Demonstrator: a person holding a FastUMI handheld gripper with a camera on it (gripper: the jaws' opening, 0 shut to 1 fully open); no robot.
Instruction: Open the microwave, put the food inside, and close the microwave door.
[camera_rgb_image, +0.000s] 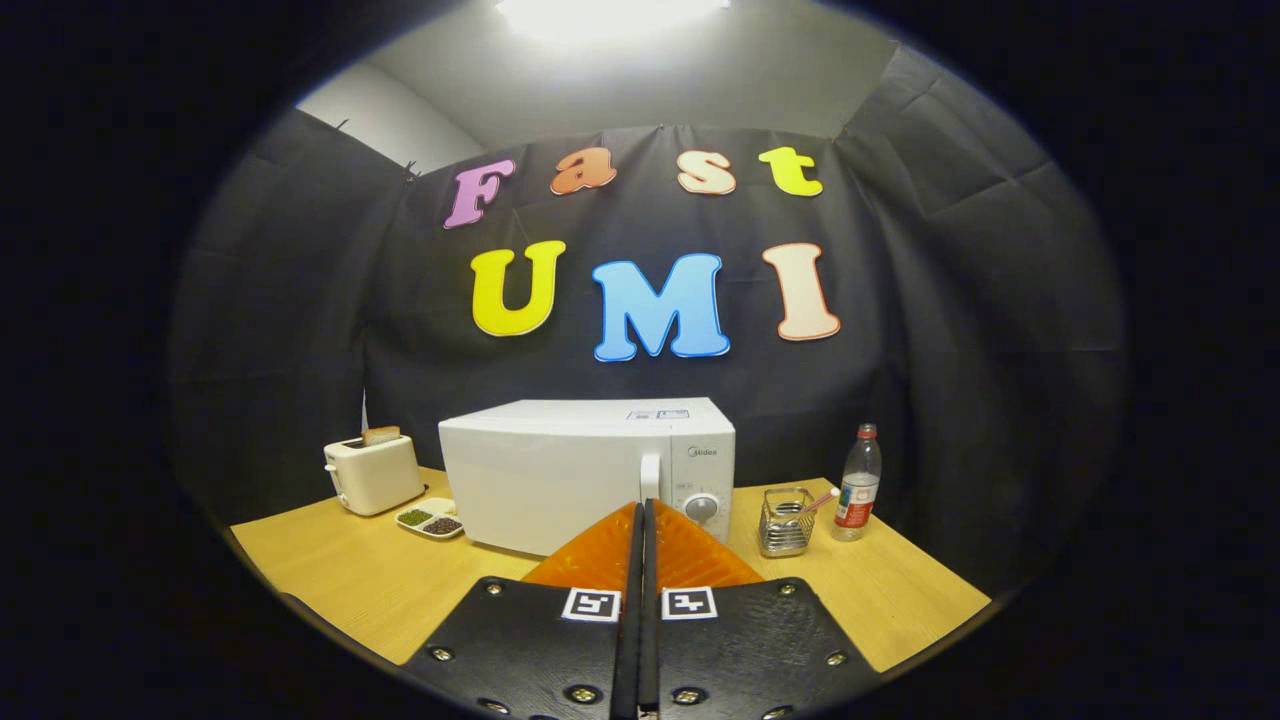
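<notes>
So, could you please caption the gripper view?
Shut fingers point at the closed microwave, toaster beside it.

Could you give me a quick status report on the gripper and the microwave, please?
Gripper shut, empty, fingers pointing at the door handle. Microwave door closed, just beyond the fingers. Nothing between them.

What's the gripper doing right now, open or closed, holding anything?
Gripper: closed, fingers together, holding nothing, pointed at the microwave handle beyond them.
</notes>
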